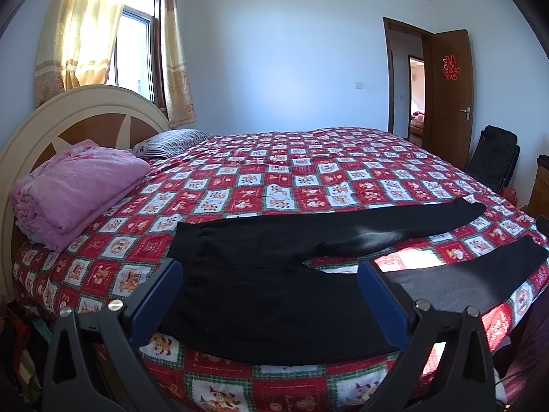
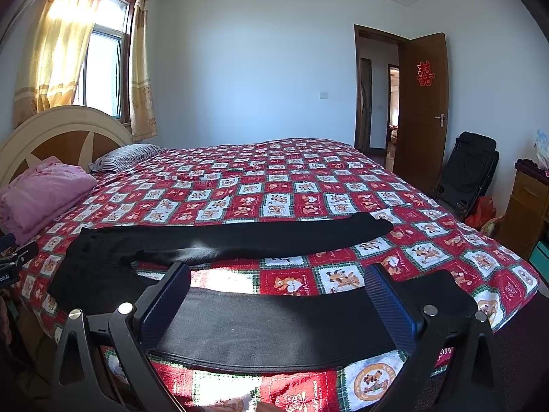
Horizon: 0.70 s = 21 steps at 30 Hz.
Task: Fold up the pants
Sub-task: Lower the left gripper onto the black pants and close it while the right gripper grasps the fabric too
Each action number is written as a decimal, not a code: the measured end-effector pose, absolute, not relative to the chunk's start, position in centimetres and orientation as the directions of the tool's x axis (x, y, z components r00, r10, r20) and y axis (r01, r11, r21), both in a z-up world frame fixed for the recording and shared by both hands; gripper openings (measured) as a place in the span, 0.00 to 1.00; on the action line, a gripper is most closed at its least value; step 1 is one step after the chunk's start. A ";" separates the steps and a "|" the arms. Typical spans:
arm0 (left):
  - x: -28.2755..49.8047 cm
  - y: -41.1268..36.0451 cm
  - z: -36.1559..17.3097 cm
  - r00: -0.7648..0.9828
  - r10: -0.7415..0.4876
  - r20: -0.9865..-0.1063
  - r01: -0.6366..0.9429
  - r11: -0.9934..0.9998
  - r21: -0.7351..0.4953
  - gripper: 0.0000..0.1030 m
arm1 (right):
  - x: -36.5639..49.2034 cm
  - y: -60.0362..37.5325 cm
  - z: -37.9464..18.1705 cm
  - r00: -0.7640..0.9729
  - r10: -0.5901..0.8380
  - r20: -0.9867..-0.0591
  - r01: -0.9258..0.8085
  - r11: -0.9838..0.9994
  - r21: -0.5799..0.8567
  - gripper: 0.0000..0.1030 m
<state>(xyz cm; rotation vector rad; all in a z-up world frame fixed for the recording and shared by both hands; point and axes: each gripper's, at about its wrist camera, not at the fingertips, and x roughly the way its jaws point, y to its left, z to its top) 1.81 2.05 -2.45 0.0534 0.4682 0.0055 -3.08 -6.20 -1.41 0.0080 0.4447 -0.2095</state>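
Black pants [image 1: 274,274] lie flat near the front edge of the bed, waist to the left and both legs spread out to the right. In the left wrist view my left gripper [image 1: 271,271] hovers open over the waist and seat, blue fingers [image 1: 161,292] wide apart and holding nothing. The right wrist view shows the near leg [image 2: 274,326] lying across the bed edge and the far leg [image 2: 257,237] behind it. My right gripper [image 2: 278,274] hangs open above the near leg, empty.
The bed carries a red checked quilt [image 1: 308,171]. Folded pink bedding [image 1: 79,189] and a striped pillow [image 1: 171,142] sit by the headboard [image 1: 85,116] at left. At the right stand an open brown door [image 2: 422,110], a black folding chair [image 2: 470,171] and a wooden cabinet [image 2: 528,206].
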 end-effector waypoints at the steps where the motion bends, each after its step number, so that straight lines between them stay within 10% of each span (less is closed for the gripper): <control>1: 2.5 2.3 -3.0 0.888 0.021 -0.459 0.004 0.999 0.054 1.00 | -2.8 -6.5 -1.6 0.881 -0.199 -0.429 0.202 0.979 -0.040 0.99; 21: 24.0 16.6 -10.3 0.737 0.102 -0.668 -0.115 0.993 0.026 0.97 | 8.8 -13.9 -6.8 0.763 -0.262 -0.590 0.227 0.964 -0.136 0.99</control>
